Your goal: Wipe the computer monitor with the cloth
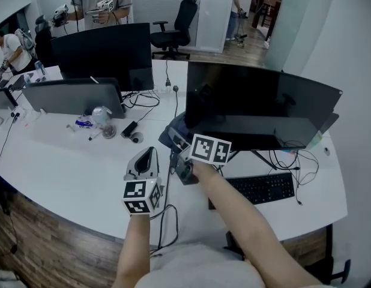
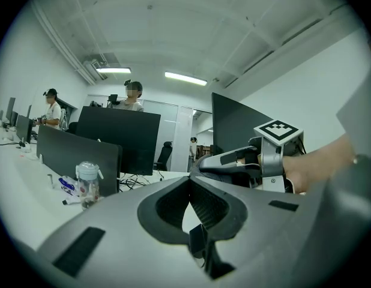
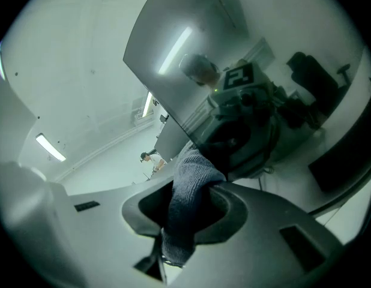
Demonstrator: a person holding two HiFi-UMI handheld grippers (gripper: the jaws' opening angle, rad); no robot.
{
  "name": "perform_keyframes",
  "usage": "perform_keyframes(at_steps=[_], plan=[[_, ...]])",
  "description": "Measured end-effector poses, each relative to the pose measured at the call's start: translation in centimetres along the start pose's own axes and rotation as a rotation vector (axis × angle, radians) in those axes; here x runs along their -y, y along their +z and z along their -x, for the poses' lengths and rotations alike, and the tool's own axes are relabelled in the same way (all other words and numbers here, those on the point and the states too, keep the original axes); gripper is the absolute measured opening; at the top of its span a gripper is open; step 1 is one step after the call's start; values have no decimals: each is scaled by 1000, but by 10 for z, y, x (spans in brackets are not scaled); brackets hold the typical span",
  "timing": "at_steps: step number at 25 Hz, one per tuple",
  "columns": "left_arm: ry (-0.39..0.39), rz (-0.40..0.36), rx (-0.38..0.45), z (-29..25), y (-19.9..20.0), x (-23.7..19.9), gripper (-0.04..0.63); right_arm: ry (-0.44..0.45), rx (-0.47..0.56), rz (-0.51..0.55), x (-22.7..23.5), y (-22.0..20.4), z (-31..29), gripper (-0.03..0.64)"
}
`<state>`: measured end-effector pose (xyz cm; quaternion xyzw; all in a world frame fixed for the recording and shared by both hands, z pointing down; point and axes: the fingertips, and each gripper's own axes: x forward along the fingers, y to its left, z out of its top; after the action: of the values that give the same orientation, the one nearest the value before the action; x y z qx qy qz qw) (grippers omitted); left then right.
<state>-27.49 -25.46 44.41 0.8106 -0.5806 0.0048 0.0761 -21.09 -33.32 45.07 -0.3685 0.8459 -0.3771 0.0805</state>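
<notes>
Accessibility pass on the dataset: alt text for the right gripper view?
The right tongs are shut on a grey cloth, held up against or just short of the edge of the dark monitor. The glossy screen reflects the marker cube and a ceiling light; a distant person stands behind.

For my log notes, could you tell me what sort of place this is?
Most likely an open-plan office: a long white desk with a monitor, a keyboard and a swivel chair behind.

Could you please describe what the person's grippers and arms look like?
The left gripper and right gripper are grey, with black ribbed pads, and each carries a white cube with black square markers. The forearms are bare, with no sleeves in view.
</notes>
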Motion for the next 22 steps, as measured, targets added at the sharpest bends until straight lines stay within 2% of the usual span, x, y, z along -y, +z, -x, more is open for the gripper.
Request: perform_keyframes(at_steps=[22], plan=[[-12,-30,13,7,10,6,9,56,59,67,-39,46,3,94]])
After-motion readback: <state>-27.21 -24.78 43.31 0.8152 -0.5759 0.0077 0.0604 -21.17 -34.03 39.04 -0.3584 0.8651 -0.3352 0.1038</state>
